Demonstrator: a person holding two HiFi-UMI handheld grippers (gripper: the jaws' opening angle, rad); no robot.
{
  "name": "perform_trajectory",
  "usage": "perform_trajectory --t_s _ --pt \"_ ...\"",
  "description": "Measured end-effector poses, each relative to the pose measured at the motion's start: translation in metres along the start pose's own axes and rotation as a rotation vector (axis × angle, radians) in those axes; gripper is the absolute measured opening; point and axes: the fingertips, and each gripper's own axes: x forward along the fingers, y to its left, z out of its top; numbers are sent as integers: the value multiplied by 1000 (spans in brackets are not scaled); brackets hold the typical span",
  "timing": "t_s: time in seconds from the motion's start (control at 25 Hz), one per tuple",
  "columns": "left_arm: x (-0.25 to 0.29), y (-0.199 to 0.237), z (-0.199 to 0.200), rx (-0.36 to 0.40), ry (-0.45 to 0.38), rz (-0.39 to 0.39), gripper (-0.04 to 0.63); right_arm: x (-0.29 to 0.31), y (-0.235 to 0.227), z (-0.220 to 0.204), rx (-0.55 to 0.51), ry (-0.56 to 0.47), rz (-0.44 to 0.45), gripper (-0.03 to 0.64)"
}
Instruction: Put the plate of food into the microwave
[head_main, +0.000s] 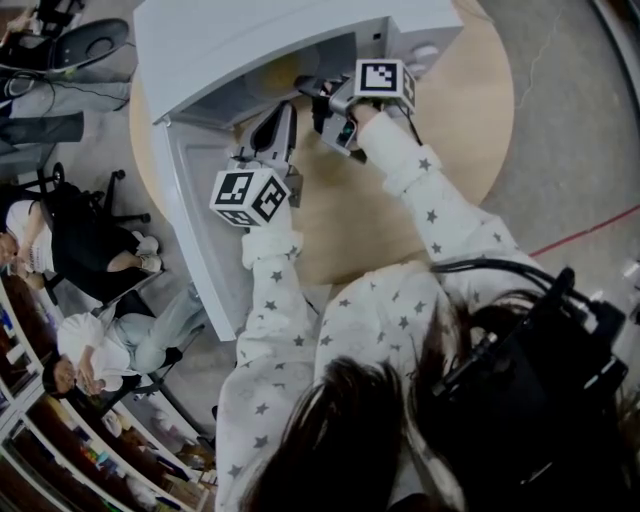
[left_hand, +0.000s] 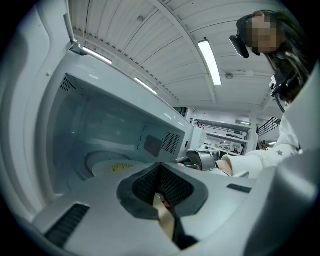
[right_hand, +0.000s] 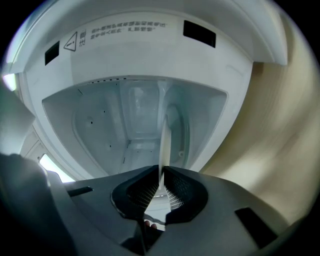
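Observation:
The white microwave (head_main: 250, 40) stands open on the round wooden table (head_main: 470, 110), its door (head_main: 200, 210) swung out to the left. A white plate (left_hand: 116, 167) with yellow food lies low inside the cavity. In the right gripper view the plate (right_hand: 164, 145) shows edge-on as a thin white line. My right gripper (right_hand: 161, 182) is shut on its rim and reaches into the opening (head_main: 312, 92). My left gripper (left_hand: 160, 182) is shut on nothing and hovers just outside the opening (head_main: 283, 108), left of the right gripper (left_hand: 200, 160).
The open door juts out left of my left gripper. Cavity walls (right_hand: 100, 125) close in around the plate. Two people sit on chairs at the left (head_main: 60, 230) (head_main: 90, 350). Shelves run along the lower left. Bare tabletop shows right of the microwave.

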Motion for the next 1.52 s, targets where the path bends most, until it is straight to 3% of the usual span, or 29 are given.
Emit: perform_trajectory --t_s 0.32,0.52,0.88,1.2,1.52 --pt "10 4 -2 -6 7 -10 2 -2 0 9 -105 -42 -35 24" --pt "11 7 -3 -12 10 -4 2 -1 -3 4 -149 -23 -64 162" --pt "13 6 -6 -14 12 -3 2 -4 -13 8 -266 -44 -196 164" --pt "12 2 -9 -13 19 -4 2 -12 -23 3 -185 -30 -187 163" --pt "7 -6 -13 -18 20 -2 2 -21 -15 -9 -180 6 -132 163"
